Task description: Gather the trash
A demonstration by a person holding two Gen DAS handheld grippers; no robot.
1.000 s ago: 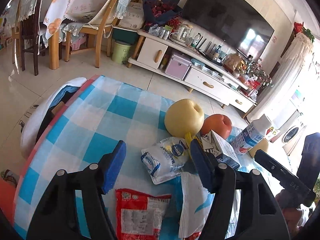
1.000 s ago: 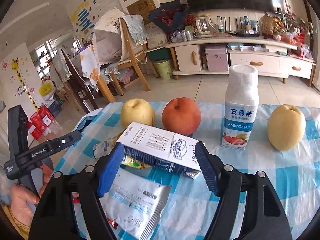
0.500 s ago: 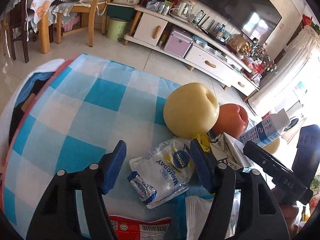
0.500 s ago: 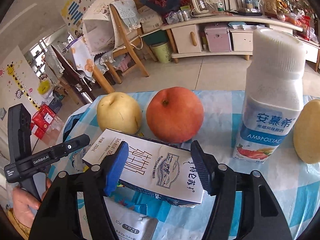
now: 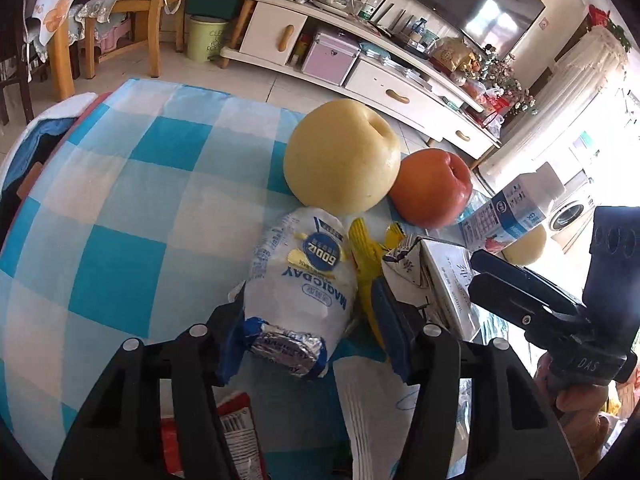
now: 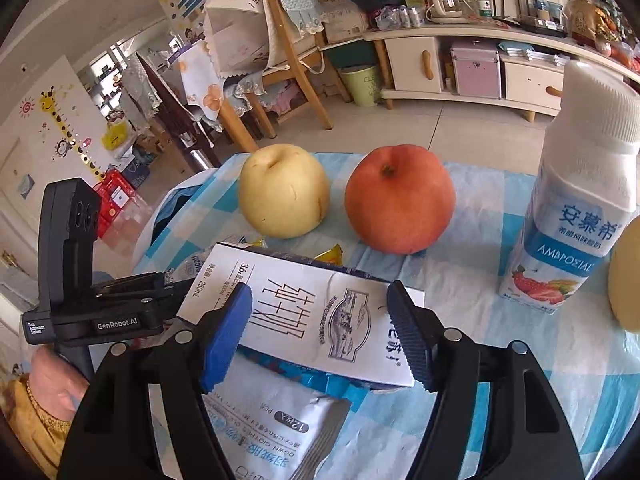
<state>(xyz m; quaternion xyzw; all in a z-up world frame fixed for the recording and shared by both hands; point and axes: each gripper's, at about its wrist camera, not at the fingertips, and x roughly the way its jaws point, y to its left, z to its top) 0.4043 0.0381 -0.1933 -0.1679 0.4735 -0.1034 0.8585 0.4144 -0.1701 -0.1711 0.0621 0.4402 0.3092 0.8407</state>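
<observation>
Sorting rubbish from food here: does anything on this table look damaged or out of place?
Yes. A crumpled white wrapper and a milk carton lying flat sit among whole fruit: a pear and an apple. The yogurt bottle stands upright, capped.

Pear (image 6: 283,191), apple (image 6: 399,199) and yogurt bottle (image 6: 576,216) on checked tablecloth (image 5: 120,216).

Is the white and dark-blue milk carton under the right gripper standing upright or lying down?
Lying down. The white and dark-blue milk carton rests on its side on the blue checked tablecloth, broad printed face up, unlike the upright white yogurt bottle.

Bright daylight floods in from the blown-out right edge of the left view; fisheye bending, dark corners, sharp focus.
</observation>
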